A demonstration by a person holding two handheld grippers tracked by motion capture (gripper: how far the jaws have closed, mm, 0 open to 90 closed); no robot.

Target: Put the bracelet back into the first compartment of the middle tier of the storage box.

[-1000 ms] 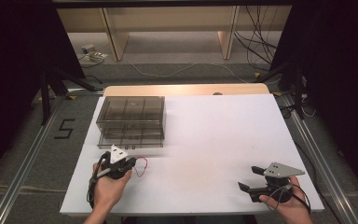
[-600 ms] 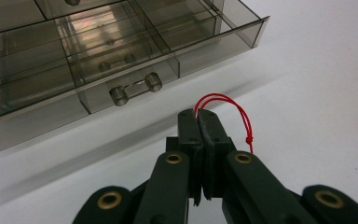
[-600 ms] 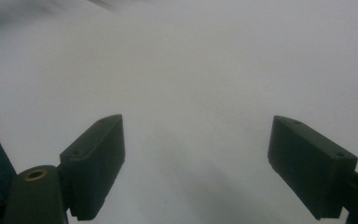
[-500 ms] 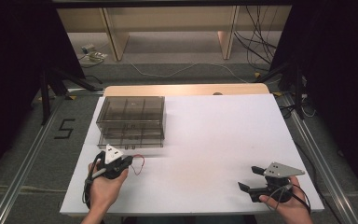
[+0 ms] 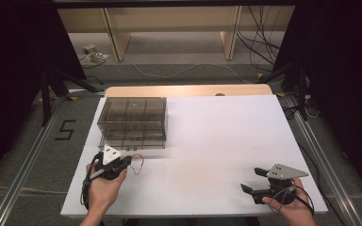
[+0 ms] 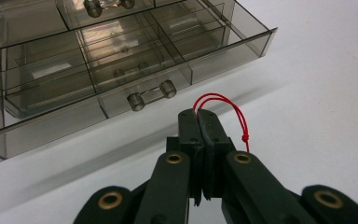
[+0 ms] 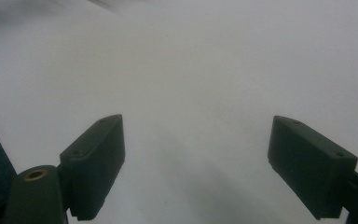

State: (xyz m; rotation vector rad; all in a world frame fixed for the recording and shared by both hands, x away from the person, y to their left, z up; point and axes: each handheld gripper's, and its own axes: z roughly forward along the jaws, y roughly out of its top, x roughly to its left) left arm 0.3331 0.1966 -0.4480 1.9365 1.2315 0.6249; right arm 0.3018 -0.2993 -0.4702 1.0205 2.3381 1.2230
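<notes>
A smoky transparent drawer cabinet [image 5: 132, 113] stands at the table's left, with its lowest drawer [image 5: 132, 140] pulled out toward me. In the left gripper view that drawer [image 6: 121, 79] shows several empty compartments and a clear bar handle [image 6: 151, 95]. My left gripper [image 5: 129, 159] sits just in front of the drawer, its jaws pressed together [image 6: 198, 115] on a thin red string loop [image 6: 237, 114]. The loop [image 5: 139, 165] hangs to the right of the tips. My right gripper [image 5: 254, 180] rests near the front right corner, open [image 7: 198, 125], with nothing but bare table between its fingers.
The white table top [image 5: 217, 136] spreads wide between the two grippers. A wooden strip [image 5: 188, 90] runs along its far edge. Metal rails [image 5: 23, 165] flank the table, and cables [image 5: 259, 47] lie on the floor behind it.
My left gripper has shifted slightly left and toward the drawer, still carrying the red string. The right gripper has kept still.
</notes>
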